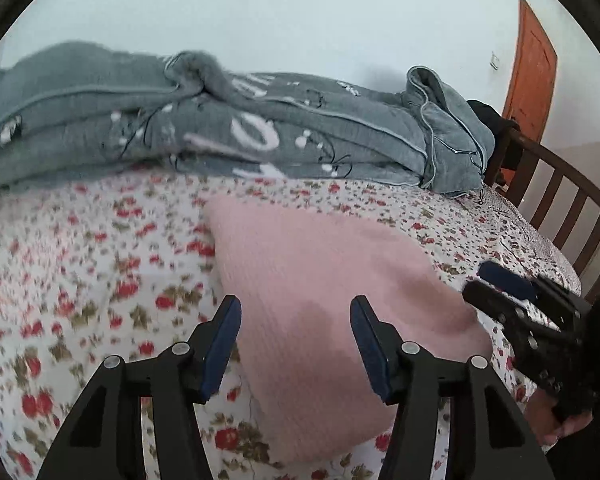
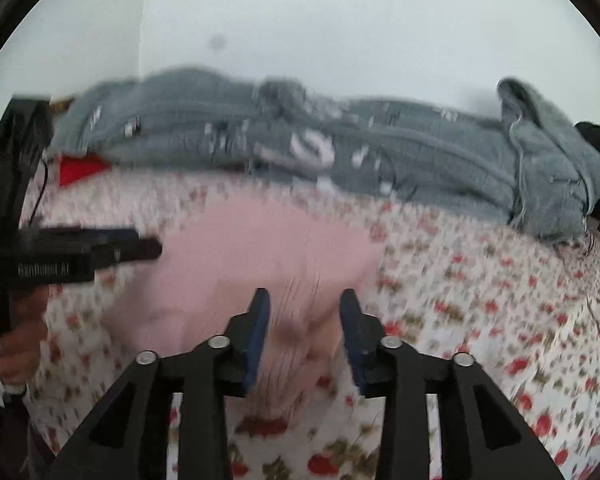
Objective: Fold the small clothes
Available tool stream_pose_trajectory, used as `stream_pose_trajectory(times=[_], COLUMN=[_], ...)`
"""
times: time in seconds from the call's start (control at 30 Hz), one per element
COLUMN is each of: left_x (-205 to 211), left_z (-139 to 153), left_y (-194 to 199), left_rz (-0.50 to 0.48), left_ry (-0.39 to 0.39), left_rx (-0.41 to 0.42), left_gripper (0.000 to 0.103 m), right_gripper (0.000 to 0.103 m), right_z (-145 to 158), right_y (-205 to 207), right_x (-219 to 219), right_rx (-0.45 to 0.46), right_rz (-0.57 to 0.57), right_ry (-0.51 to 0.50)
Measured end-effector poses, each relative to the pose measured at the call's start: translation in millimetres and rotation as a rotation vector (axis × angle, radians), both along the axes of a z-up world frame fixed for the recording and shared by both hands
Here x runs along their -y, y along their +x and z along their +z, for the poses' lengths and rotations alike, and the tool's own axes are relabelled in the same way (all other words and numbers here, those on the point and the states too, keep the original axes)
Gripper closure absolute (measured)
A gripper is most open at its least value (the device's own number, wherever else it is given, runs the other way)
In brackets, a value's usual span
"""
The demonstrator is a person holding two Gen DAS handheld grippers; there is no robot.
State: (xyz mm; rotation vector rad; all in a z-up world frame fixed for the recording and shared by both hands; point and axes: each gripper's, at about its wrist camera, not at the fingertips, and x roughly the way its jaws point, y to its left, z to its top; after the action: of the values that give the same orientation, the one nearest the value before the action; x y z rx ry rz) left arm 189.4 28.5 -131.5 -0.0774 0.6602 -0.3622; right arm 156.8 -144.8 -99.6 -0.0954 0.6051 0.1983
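Note:
A small pink knitted garment point(image 1: 320, 280) lies flat on the floral bedsheet point(image 1: 80, 260). My left gripper point(image 1: 296, 312) is open just above its near part, holding nothing. My right gripper point(image 2: 304, 304) is open over the garment's point(image 2: 260, 248) near right edge, with cloth showing between the jaws but not clamped. The right gripper also shows at the right of the left wrist view point(image 1: 512, 284), beside the garment. The left gripper shows at the left of the right wrist view point(image 2: 140, 242). The right wrist view is blurred.
A crumpled grey blanket point(image 1: 220, 128) with white lettering lies along the far side of the bed. A dark wooden slatted bed rail point(image 1: 560, 196) stands at the right, an orange door point(image 1: 530, 68) behind it. A red item point(image 2: 80, 170) lies at the far left.

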Motion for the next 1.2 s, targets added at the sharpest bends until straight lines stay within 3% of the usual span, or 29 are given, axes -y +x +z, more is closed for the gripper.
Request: stream_pose_trajectory(times=[0.13,0.23,0.27,0.37,0.53,0.7,1.2], left_x=[19.6,26.1,26.0,23.4,21.6,12.9,1.2], left_z=[-25.3,-38.2,-37.3,-34.3,-38.6,-42.3,-48.7], left_y=[10.6,2.3,2.3,8.2,0.8,-1.3,-10.0], left_rz=[-0.023,-0.005,-0.006,-0.001,0.009,0.012,0.044], left_ry=[0.05,0.111,0.116,0.099,0.1,0.049,-0.046], left_rx=[-0.082,-0.034,-0.041,-0.083,-0.062,-0.082,-0.136], left_gripper=[0.047,0.046,0.046,0.045,0.044,0.041,0.039], right_gripper=[0.065,0.068,0.068,0.068,0.064,0.058,0.057], right_z=[-12.1,-47.9,-48.7,-48.5,-50.2,-49.7,-40.6], right_y=[26.2,41.9,37.2,31.1,30.0,27.7,7.8], right_x=[-0.9,-2.3,-0.9,-4.7,8.5,21.7,20.5], right_rx=[-0.036,-0.132,-0.106,-0.077,-0.093,-0.127,-0.146], right_rz=[-0.03,-0.068,-0.066,-0.051,-0.055,-0.041,-0.103], right_ry=[0.002,-0.038,-0.02,-0.074,-0.002,0.066,0.062])
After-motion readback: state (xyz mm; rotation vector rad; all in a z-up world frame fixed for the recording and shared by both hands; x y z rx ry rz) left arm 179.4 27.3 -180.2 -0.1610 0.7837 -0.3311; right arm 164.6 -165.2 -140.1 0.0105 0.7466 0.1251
